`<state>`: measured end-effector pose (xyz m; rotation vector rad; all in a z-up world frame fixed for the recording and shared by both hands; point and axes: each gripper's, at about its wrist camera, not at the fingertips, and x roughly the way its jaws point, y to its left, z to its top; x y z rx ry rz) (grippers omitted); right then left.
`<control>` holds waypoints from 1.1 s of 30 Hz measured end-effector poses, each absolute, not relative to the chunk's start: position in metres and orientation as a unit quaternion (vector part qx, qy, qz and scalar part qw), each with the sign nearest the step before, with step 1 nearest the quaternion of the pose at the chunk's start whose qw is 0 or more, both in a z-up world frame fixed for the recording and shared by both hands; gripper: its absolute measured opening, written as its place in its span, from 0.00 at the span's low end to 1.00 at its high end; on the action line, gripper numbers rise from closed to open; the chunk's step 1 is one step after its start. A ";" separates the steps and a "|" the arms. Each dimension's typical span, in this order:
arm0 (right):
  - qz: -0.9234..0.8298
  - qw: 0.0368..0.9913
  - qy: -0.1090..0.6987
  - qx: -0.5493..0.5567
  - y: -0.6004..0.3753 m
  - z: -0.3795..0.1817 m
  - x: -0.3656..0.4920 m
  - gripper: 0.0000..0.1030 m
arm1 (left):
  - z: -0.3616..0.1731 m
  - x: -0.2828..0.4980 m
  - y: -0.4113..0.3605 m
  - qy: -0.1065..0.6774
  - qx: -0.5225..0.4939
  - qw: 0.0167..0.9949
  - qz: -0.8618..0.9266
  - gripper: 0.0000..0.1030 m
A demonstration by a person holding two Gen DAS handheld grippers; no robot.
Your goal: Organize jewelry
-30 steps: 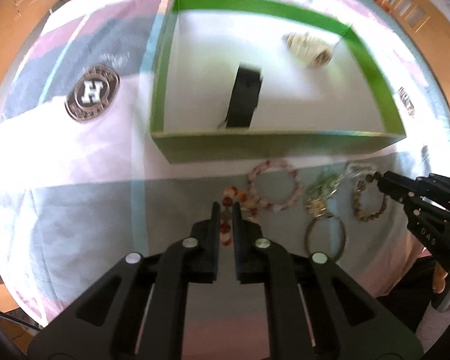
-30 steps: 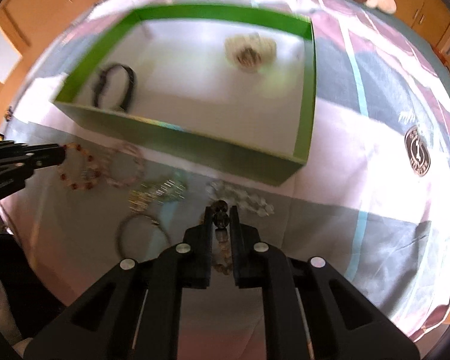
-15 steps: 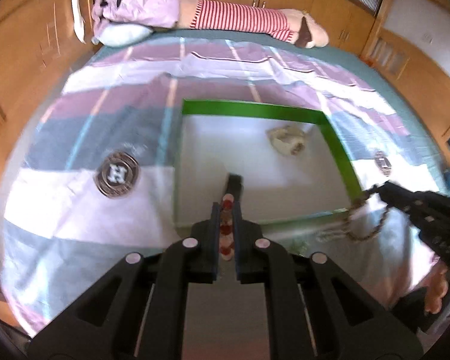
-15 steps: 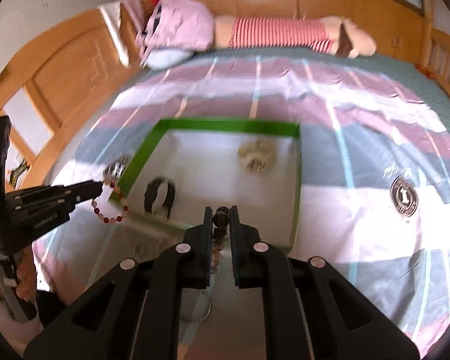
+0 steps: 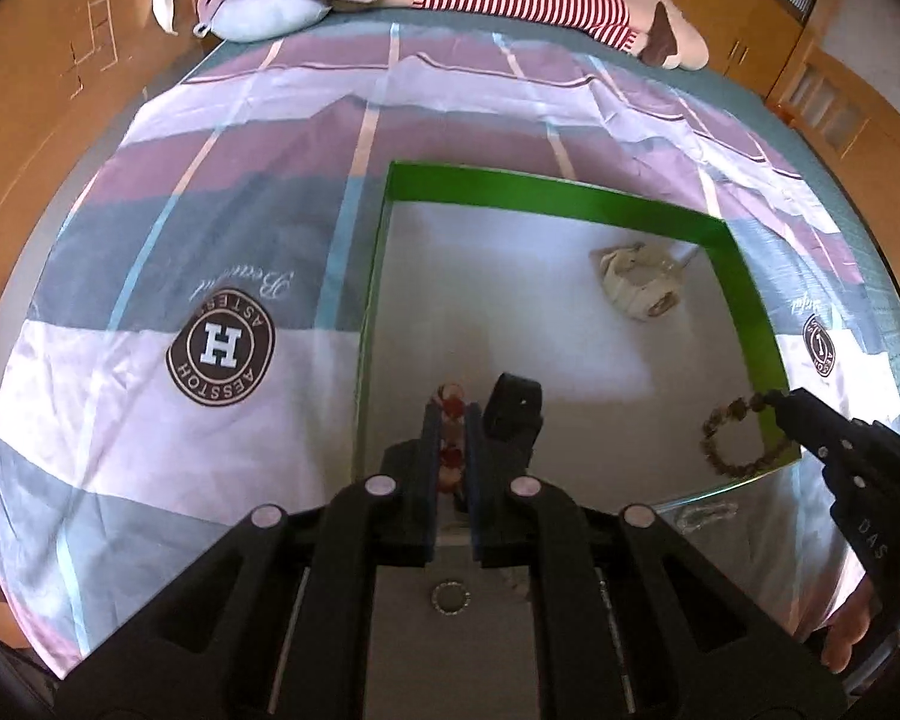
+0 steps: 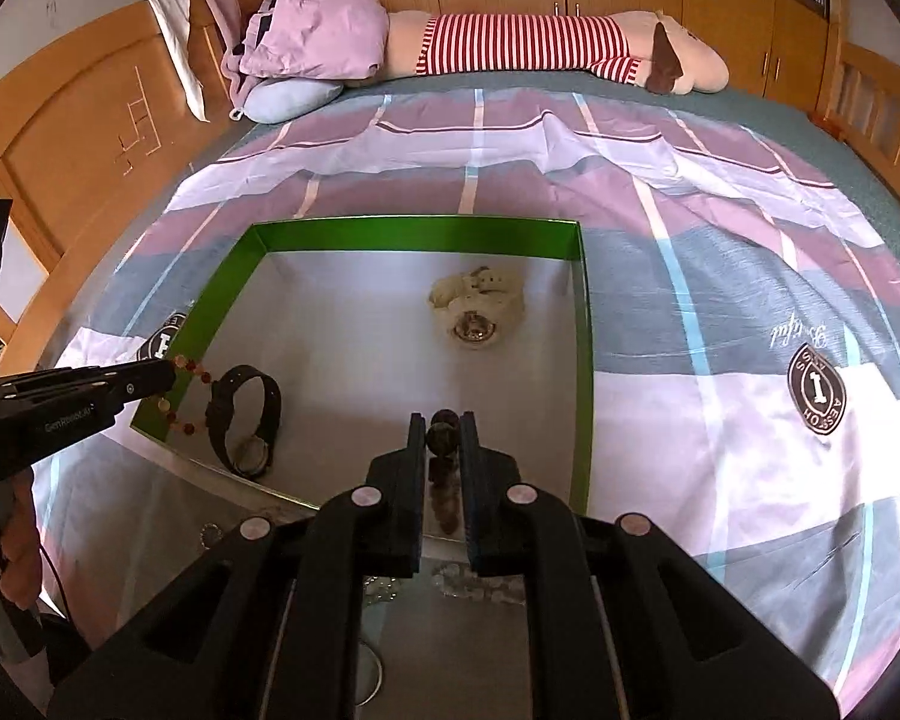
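Observation:
My left gripper (image 5: 450, 409) is shut on a red bead bracelet (image 5: 451, 405), which hangs over the near left corner of the green box (image 5: 546, 192). The right gripper (image 6: 441, 420) is shut on a dark brown bead bracelet (image 6: 441, 441) above the box's near right part. Each gripper shows in the other view: the right gripper (image 5: 777, 402) with its brown loop (image 5: 729, 438), the left gripper (image 6: 168, 375) with red beads (image 6: 186, 399). On the white box floor lie a black watch (image 6: 243, 420) and a cream bracelet bundle (image 6: 477, 306).
Loose jewelry stays on the bedspread in front of the box: a small sparkly ring (image 5: 450, 597) and a clear bead bracelet (image 5: 705, 513). A striped plush toy (image 6: 540, 48) and pillows (image 6: 312, 36) lie at the bed's far end. Wooden furniture surrounds the bed.
Both grippers have risen from the bedspread, each carrying its bracelet, and moved forward over the box's near edge. The other jewelry has stayed where it lay.

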<state>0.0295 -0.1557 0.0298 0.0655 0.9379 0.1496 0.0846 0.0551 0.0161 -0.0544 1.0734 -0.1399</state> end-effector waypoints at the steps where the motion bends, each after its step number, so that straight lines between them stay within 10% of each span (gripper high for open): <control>1: 0.071 0.889 0.451 0.029 -0.155 0.030 0.029 0.10 | 0.015 0.085 0.055 0.512 -0.028 0.856 -0.068 0.07; 7: 0.064 0.894 0.444 0.013 -0.151 0.032 0.025 0.38 | 0.011 0.085 0.055 0.515 -0.029 0.854 -0.070 0.11; 33: 0.169 0.773 0.605 0.091 -0.130 -0.045 0.022 0.39 | -0.042 0.041 0.030 0.625 0.040 0.772 -0.109 0.36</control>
